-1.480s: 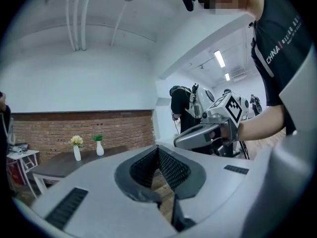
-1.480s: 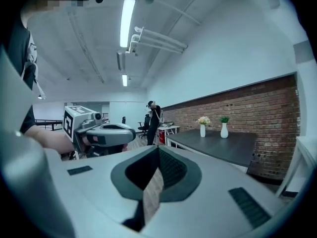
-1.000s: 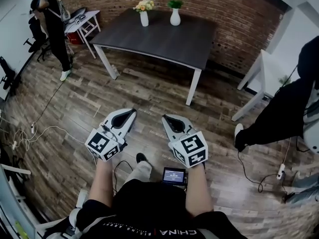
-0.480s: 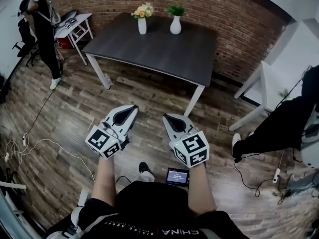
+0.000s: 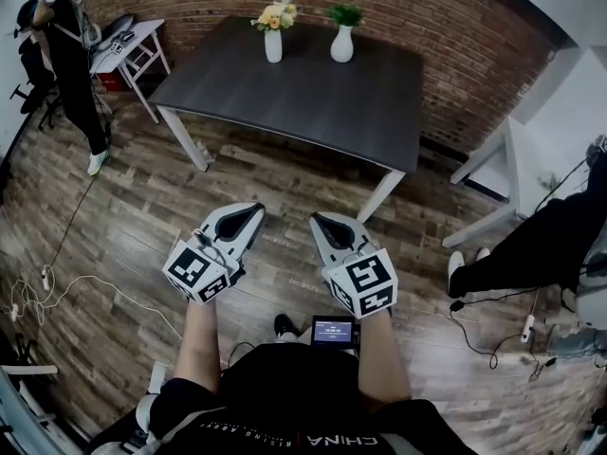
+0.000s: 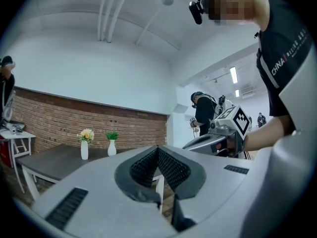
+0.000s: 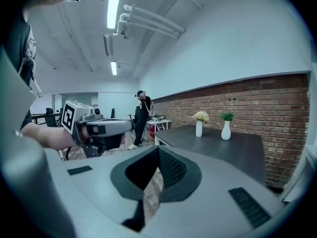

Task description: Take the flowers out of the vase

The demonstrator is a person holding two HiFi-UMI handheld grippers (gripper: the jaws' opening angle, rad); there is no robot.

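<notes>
Step in hand: the approach. You stand well short of the dark rectangular bench [image 5: 313, 93], and the flowers are not yet grasped.
Left fingers: the left gripper [image 5: 250, 214] has its fingers [image 6: 143, 167] pressed together with nothing between them.
Right fingers: the right gripper [image 5: 319, 220] has its fingers [image 7: 171, 170] shut the same way, and empty.
Flowers' place: the small bunch of yellow and cream flowers [image 5: 276, 13] sits in the slim white ceramic vase [image 5: 273, 45], far ahead of both pairs of fingers. It lies between their two lines and nearer the left pair's.
Neighbour: a second white vase holding a green sprig [image 5: 341, 36] stands near the first, on the side towards your right fingers and apart from it.
Long axis: the stems stand upright, blooms on top, and the vase's mouth faces up.
Next move, as I judge it: close in on the bench and spread one pair of fingers. Take the stems just above the rim and draw them straight up along that vertical line.
Risk: the vase looks tall and narrow, so a sideways pull could tip it. Your other fingers could steady it.
</notes>
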